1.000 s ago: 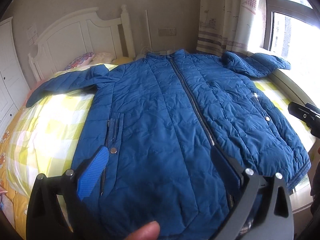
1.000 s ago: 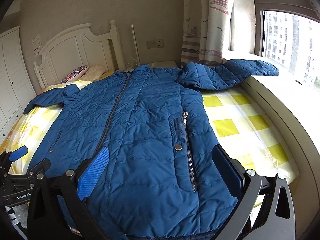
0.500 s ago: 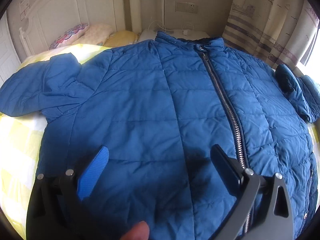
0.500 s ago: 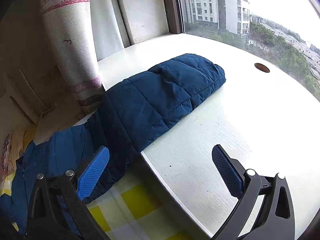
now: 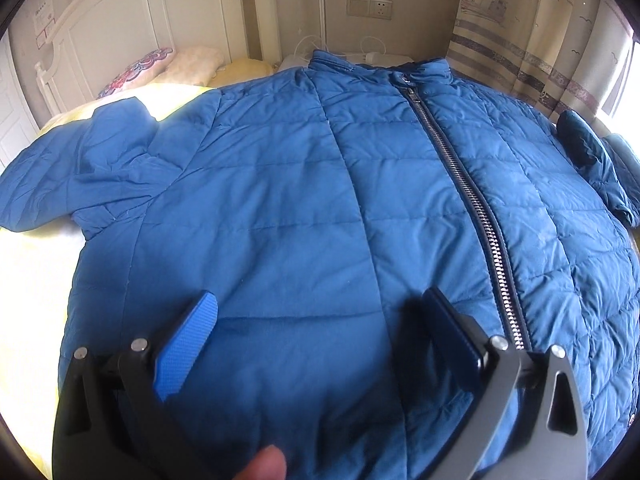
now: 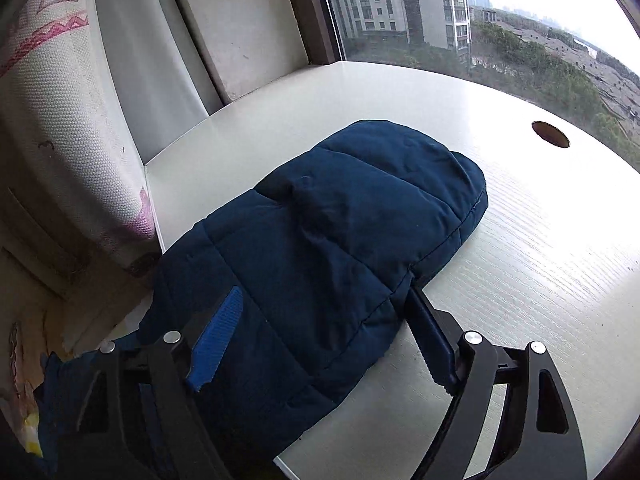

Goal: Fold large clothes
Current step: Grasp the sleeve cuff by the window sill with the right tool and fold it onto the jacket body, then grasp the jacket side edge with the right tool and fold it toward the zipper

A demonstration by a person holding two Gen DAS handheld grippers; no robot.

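A blue quilted jacket (image 5: 304,208) lies zipped and spread flat, front up, on a bed with a yellow checked sheet (image 5: 28,280). The left hand-held gripper (image 5: 320,328) hovers over the jacket's chest beside the zipper (image 5: 472,200), its jaws spread and holding nothing. One jacket sleeve (image 6: 344,224) rests on a white window ledge (image 6: 540,248). The right hand-held gripper (image 6: 324,328) straddles that sleeve, its jaws closing around the padded fabric between them.

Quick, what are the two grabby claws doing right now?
Left gripper: open, holding nothing, above the blue jacket.
Right gripper: closing around the jacket sleeve on the windowsill, not clamped yet.
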